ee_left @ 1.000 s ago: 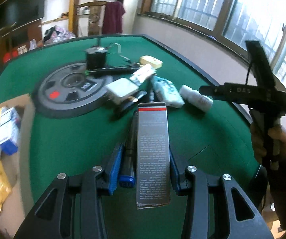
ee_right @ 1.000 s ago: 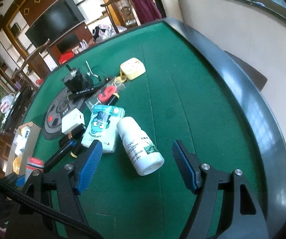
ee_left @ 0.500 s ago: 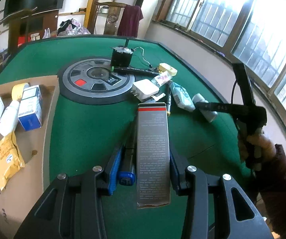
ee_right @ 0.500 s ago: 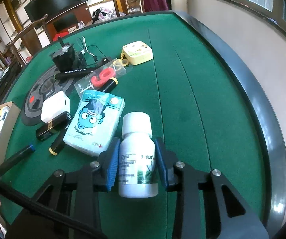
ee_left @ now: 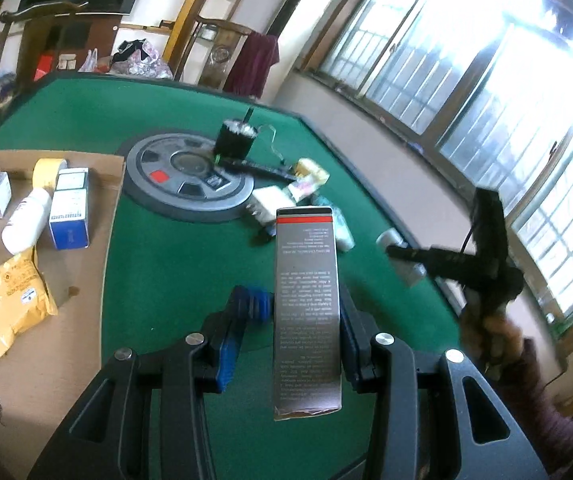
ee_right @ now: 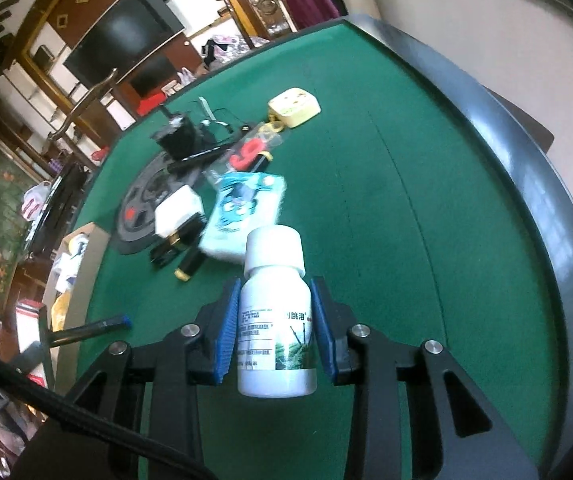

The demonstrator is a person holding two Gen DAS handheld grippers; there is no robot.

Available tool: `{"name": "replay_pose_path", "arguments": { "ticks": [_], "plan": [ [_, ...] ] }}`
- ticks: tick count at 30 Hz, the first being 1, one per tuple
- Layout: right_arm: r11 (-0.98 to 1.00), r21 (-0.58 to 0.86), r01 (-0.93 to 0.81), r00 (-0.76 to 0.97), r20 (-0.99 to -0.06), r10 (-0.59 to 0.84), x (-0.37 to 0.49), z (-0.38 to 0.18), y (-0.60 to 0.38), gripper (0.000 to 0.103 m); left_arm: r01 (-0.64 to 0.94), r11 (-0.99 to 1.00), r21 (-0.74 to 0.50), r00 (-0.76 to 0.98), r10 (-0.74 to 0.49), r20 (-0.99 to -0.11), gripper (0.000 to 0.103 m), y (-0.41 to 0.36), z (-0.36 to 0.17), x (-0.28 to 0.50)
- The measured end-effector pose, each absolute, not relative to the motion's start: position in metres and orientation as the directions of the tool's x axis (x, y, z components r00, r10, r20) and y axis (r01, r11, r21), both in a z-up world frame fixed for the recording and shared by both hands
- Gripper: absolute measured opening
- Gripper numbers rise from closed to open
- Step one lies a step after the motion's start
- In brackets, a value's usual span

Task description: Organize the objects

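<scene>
Since a second ago our right gripper [ee_right: 274,326] has closed its jaws on the white bottle [ee_right: 274,312], which now sits clamped low in the frame's centre, above the green table [ee_right: 386,208]. Our left gripper [ee_left: 302,320] clamps the tall grey carton [ee_left: 306,304] at lower centre of its view. Beyond the bottle lies the blue tissue pack [ee_right: 246,208]. Farther, at centre left, the cardboard tray [ee_left: 66,320] holds boxes and a yellow packet [ee_left: 10,300].

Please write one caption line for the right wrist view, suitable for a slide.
Right gripper shut on a white bottle above the green table, with loose items lying beyond.
</scene>
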State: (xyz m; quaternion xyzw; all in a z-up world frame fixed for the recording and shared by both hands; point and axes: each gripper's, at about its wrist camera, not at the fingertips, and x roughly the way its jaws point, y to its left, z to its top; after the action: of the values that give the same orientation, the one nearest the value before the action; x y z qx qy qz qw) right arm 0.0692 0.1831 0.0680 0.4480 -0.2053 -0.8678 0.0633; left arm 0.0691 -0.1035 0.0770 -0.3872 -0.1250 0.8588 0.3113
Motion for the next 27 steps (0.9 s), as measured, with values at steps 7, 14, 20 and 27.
{"name": "replay_pose_path", "arguments": {
  "ticks": [7,14,20,27],
  "plan": [
    [-0.874,0.487,-0.003,-0.576,-0.715,-0.397,0.075,0.071,0.151,0.032,-0.459,-0.729,-0.508,-0.520,0.684,-0.511,0.039,-0.109,0.099,0.070],
    [-0.882,0.470,0.019,-0.542,-0.737,-0.404,0.076,0.058,0.123,0.032,-0.382,-0.845,-0.374,-0.551,0.534,-0.641,0.047,-0.088,0.070,0.049],
    [-0.897,0.440,0.036,-0.532,-0.751,-0.390,0.082,0.054,0.111,0.032,-0.369,-0.860,-0.353,-0.533,0.507,-0.678,0.047,-0.077,0.048,0.051],
    [-0.896,0.443,0.006,-0.526,-0.761,-0.380,0.078,0.043,0.113,0.032,-0.305,-0.900,-0.311,-0.484,0.427,-0.763,0.047,-0.060,0.021,0.037]
  ]
}}
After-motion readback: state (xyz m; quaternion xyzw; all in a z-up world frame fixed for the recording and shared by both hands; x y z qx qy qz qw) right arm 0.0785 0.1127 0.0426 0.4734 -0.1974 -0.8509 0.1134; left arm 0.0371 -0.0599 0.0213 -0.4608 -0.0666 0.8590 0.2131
